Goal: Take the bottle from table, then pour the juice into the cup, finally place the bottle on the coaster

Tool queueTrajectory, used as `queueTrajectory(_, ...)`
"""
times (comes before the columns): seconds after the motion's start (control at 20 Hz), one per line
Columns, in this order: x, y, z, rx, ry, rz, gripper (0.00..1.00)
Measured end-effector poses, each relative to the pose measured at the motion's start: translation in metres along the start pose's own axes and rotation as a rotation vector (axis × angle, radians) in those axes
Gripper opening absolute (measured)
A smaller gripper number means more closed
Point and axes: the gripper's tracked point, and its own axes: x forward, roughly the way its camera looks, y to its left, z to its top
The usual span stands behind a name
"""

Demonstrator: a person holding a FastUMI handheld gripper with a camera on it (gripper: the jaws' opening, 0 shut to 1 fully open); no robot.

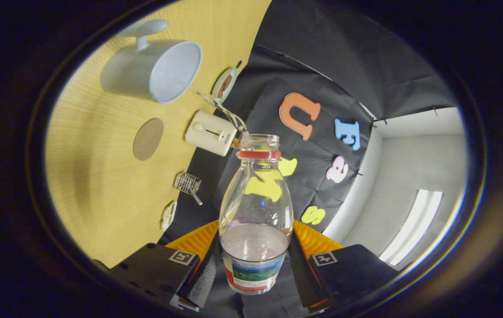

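Both fingers (pixel 251 269) pinch one tilted bottle (pixel 255 212), its juice (pixel 216 105) streaming into one cup (pixel 154 70).

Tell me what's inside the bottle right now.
Clear liquid sits in the bottle held between the gripper fingers, a thin stream leaving its mouth toward the cup. The label hides the base.

Place: staged recording booth
Evidence: black cloth wall (pixel 322 53) behind wooden table (pixel 96 176); household props beside the toaster (pixel 210 132)
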Motion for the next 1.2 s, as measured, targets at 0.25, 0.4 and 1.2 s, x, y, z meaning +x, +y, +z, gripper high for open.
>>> queueTrajectory(0.25,0.002,-0.015,0.002,-0.036,-0.008,-0.030,0.81)
queueTrajectory(0.4,0.002,-0.022,0.004,-0.059,-0.016,-0.042,0.80)
queueTrajectory(1.2,0.003,-0.056,0.025,-0.161,-0.072,-0.102,0.81)
